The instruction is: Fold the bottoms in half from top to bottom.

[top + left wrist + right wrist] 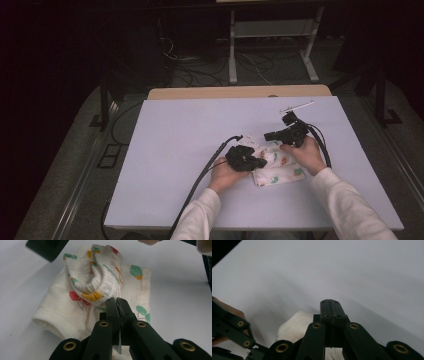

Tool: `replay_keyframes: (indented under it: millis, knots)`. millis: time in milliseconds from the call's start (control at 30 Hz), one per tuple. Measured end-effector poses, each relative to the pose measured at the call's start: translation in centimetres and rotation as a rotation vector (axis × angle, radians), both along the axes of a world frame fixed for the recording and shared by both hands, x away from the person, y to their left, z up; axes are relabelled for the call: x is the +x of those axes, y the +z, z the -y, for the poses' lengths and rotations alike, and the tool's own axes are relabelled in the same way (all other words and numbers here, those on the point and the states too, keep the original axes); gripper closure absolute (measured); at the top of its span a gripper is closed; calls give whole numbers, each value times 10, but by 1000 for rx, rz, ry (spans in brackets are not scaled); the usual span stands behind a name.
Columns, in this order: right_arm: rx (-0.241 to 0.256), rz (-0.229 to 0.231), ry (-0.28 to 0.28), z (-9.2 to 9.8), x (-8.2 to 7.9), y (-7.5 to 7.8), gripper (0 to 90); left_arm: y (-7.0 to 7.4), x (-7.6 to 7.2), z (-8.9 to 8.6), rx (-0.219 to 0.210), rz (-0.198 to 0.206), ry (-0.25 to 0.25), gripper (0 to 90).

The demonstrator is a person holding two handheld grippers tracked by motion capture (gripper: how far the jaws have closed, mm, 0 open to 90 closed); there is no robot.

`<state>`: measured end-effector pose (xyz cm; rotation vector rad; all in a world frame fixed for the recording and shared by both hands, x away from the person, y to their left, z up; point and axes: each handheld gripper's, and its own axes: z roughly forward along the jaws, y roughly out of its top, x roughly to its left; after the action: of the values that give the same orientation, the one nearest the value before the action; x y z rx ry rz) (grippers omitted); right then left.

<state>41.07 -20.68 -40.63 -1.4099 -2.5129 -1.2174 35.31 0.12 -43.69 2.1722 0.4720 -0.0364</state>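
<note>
I'm at a pale lilac-white table with a wooden edge at its far side, grey floor around, cables and a white metal stand in the dark beyond.

Bright table, dark surroundings (soft shadows, slight blur)

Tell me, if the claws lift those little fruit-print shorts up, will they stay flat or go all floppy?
Probably floppy: the shorts are soft knit cloth, already bunched and folded at the stretchy waistband. They look light, so the left claw, shut on a pinch of cloth, should likely lift them easily. They probably won't slide or roll; cloth tends to drag and wrinkle on the table.
</note>
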Motion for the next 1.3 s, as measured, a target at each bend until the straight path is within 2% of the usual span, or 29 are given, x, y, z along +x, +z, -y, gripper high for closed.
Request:
replay_keyframes:
  millis: [200,433,600,733,933,1133,1300]
  knots:
    - [-39,-41,17,-9,5,-11,882,-1,-1,0,5,3,-7,886]
    - [-86,-90,35,-10,10,-18,881,-4,-1,-1,5,-6,-7,885]
    - [-117,-136,60,-8,9,-17,882,-5,-1,-1,9,-10,-13,878]
    - [-125,-166,68,-4,5,-13,882,-5,-1,-2,0,-31,-13,858]
    - [-108,-192,66,6,-2,-7,882,-5,1,-4,-43,-118,-9,698]
    - [-83,-219,75,16,-10,-5,882,-2,3,-10,-83,-137,16,586]
    - [-67,-229,90,20,-19,-6,882,2,6,-15,-135,-138,70,496]
